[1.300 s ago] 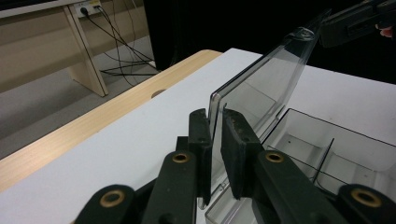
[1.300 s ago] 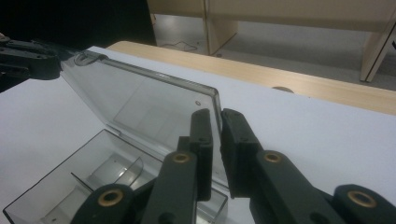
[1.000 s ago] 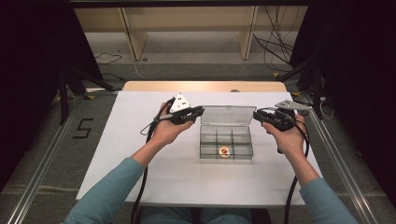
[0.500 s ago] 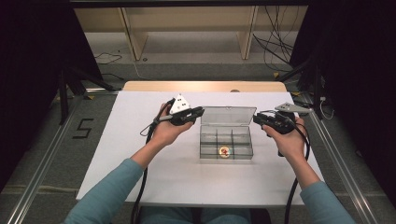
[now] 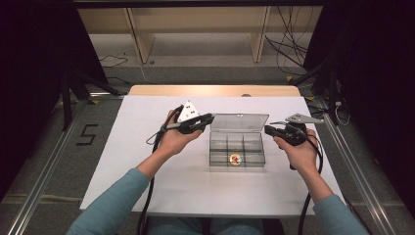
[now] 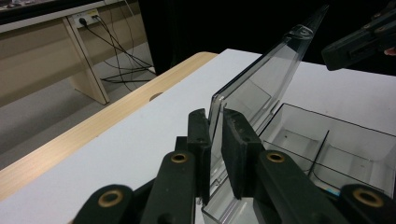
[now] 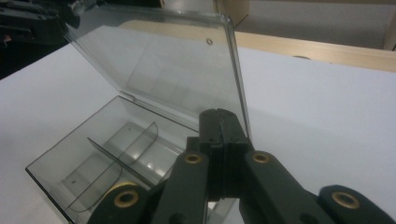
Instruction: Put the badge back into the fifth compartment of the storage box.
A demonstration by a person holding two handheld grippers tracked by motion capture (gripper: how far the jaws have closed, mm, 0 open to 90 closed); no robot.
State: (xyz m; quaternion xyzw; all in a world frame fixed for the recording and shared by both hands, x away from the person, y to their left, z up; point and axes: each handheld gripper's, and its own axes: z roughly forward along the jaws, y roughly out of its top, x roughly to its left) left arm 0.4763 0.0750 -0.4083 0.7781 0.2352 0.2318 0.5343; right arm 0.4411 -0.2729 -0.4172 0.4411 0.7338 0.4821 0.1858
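I hold a gripper in each hand over the white table (image 5: 147, 171). My left gripper (image 6: 215, 135) has its two black jaws squeezed onto the edge of the clear lid (image 6: 261, 88) of a clear plastic box (image 5: 237, 149). The lid sits right between the pads, and both pads press on it, so there is just a thin gap with the plastic in it. The lid stands up tall and leans back, away from the open box. My right gripper (image 7: 219, 126) has just snapped its jaws together. They are tight against each other now, with no gap. The right edge of the lid (image 7: 236, 79) runs just beside and behind these jaws, but I cannot tell if they touch it or pinch it. The box lies just below and in front of both grippers, between my two hands. Thin clear walls split it into small rooms. One room, close to my right gripper, has a small round gold thing (image 5: 235, 159) with red on it lying at the bottom. From above, my left gripper (image 5: 198, 122) is at the lid's left corner and my right gripper (image 5: 274, 131) is just off its right side.
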